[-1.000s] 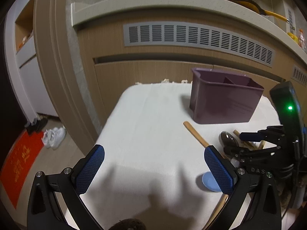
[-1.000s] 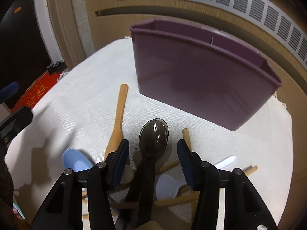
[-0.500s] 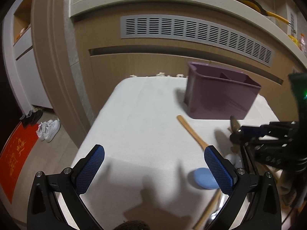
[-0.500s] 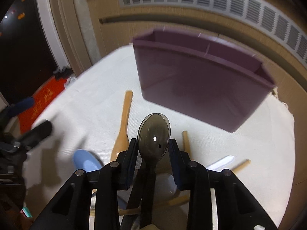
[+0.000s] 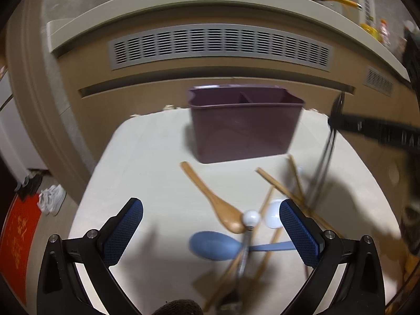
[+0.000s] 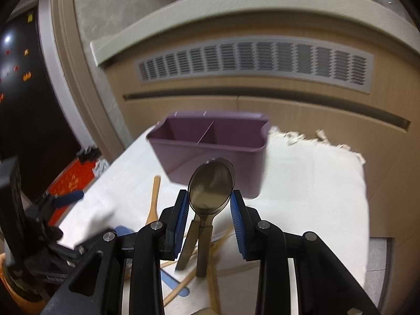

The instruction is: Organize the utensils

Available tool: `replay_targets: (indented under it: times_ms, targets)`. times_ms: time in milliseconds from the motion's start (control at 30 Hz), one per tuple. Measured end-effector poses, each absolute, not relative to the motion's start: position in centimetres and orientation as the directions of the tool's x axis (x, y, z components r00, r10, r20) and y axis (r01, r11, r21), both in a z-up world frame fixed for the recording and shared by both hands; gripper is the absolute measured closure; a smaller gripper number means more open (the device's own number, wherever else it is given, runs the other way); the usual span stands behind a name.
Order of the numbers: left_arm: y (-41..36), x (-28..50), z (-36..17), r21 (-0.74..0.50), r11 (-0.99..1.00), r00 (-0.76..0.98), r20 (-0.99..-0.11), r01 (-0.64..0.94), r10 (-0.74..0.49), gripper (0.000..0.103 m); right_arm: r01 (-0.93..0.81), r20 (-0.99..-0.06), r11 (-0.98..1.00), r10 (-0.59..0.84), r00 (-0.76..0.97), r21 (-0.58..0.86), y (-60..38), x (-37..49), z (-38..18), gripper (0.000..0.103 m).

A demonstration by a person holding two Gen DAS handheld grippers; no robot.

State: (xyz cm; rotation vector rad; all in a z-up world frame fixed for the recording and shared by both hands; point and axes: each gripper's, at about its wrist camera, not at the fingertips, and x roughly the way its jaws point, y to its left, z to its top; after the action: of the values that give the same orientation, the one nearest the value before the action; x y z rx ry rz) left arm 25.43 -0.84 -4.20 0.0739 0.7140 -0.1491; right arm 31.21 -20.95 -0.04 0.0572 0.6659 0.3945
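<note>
A purple two-compartment utensil bin (image 5: 244, 126) stands at the far side of the cloth-covered table; it also shows in the right wrist view (image 6: 210, 149). My right gripper (image 6: 210, 204) is shut on a dark translucent spoon (image 6: 211, 183) and holds it lifted, bowl toward the bin. In the left wrist view that gripper (image 5: 338, 120) hangs at the right, the spoon's handle (image 5: 321, 170) dangling. My left gripper (image 5: 210, 225) is open and empty above a pile: a wooden spoon (image 5: 212, 199), a blue spoon (image 5: 215, 245), a white spoon (image 5: 273, 214), chopsticks (image 5: 278, 183).
The table carries a white cloth (image 5: 147, 173) and stands against a wooden cabinet with a vent grille (image 5: 220, 47). At the left the floor drops away, with a red mat (image 5: 18, 236) and white shoes (image 5: 51, 199).
My right gripper closed on the dark spoon and lifted it off the pile toward the bin. My left gripper moved right, over the utensil pile, still open.
</note>
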Motion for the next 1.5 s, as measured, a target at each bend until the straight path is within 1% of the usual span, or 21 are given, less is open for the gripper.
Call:
replay_targets:
  times_ms: [133, 300, 433, 567, 733, 867, 933, 967, 1000, 1067, 1100, 1167, 1233, 1267, 1300, 1367, 1500]
  targets:
    - [-2.6, 25.3, -4.8, 0.029, 0.977, 0.728, -0.672, 0.211, -0.137, 0.000, -0.317, -0.553, 0.934, 0.352, 0.755, 0.162, -22.9, 30.3, 1.4, 0.072]
    - [-4.0, 24.6, -5.4, 0.057, 0.960, 0.718, -0.677, 0.273, -0.164, 0.000, -0.318, -0.533, 0.937, 0.343, 0.773, 0.142, -23.3, 29.2, 2.5, 0.072]
    - [-4.1, 24.4, -5.5, 0.061, 0.958, 0.716, -0.678, 0.280, -0.166, 0.000, -0.338, -0.517, 0.933, 0.350, 0.781, 0.120, -23.0, 28.2, 3.8, 0.072]
    - [-3.3, 24.3, -5.6, 0.033, 0.963, 0.712, -0.681, 0.266, -0.173, 0.000, -0.358, -0.514, 0.931, 0.341, 0.787, 0.070, -22.0, 27.1, 4.8, 0.072]
    - [-2.5, 23.4, -5.0, 0.013, 0.962, 0.726, -0.659, 0.274, -0.198, 0.000, -0.340, -0.505, 0.940, 0.307, 0.807, 0.027, -21.9, 26.2, 5.4, 0.072]
    - [-1.6, 23.1, -5.3, -0.033, 0.962, 0.716, -0.660, 0.272, -0.226, 0.000, -0.290, -0.514, 0.957, 0.243, 0.823, -0.011, -22.9, 25.7, 4.7, 0.072]
    - [-1.6, 23.5, -5.9, -0.040, 0.959, 0.693, -0.683, 0.280, -0.230, 0.002, -0.270, -0.539, 0.963, 0.221, 0.813, -0.012, -23.8, 25.7, 3.6, 0.072]
    - [-1.8, 23.6, -6.2, -0.046, 0.956, 0.679, -0.694, 0.290, -0.239, 0.012, -0.262, -0.552, 0.965, 0.213, 0.806, -0.011, -24.2, 25.7, 2.9, 0.072]
    - [-2.1, 23.9, -6.5, -0.048, 0.953, 0.667, -0.704, 0.298, -0.244, 0.034, -0.256, -0.564, 0.967, 0.207, 0.800, -0.009, -24.5, 25.7, 2.3, 0.072]
    - [-2.8, 24.7, -7.1, -0.045, 0.953, 0.644, -0.727, 0.298, -0.236, 0.057, -0.247, -0.586, 0.969, 0.202, 0.785, 0.002, -25.2, 25.7, 1.2, 0.072]
    - [-3.0, 25.1, -7.4, -0.057, 0.952, 0.628, -0.739, 0.302, -0.243, 0.058, -0.246, -0.596, 0.969, 0.205, 0.776, 0.014, -25.5, 25.8, 0.6, 0.072]
    - [-3.3, 26.3, -8.1, -0.128, 0.933, 0.571, -0.760, 0.335, -0.310, 0.058, -0.245, -0.606, 0.969, 0.216, 0.766, 0.037, -25.9, 25.7, -0.2, 0.072]
    - [-3.6, 27.1, -8.5, -0.145, 0.928, 0.552, -0.769, 0.343, -0.324, 0.058, -0.252, -0.606, 0.967, 0.226, 0.763, 0.044, -26.1, 25.3, -0.7, 0.072]
    - [-3.9, 27.5, -8.6, -0.124, 0.931, 0.553, -0.774, 0.344, -0.308, 0.062, -0.257, -0.606, 0.965, 0.232, 0.761, 0.047, -26.1, 25.3, -0.8, 0.072]
    - [-4.1, 27.7, -8.7, -0.105, 0.934, 0.558, -0.776, 0.343, -0.292, 0.068, -0.262, -0.606, 0.964, 0.237, 0.760, 0.049, -26.1, 25.2, -1.0, 0.072]
    - [-4.5, 28.4, -8.8, -0.082, 0.938, 0.560, -0.783, 0.337, -0.270, 0.074, -0.271, -0.604, 0.962, 0.243, 0.759, 0.047, -26.0, 25.0, -1.2, 0.072]
    - [-4.9, 29.4, -9.4, -0.069, 0.943, 0.533, -0.810, 0.327, -0.244, 0.074, -0.280, -0.592, 0.959, 0.253, 0.765, 0.047, -25.7, 24.8, -1.0, 0.072]
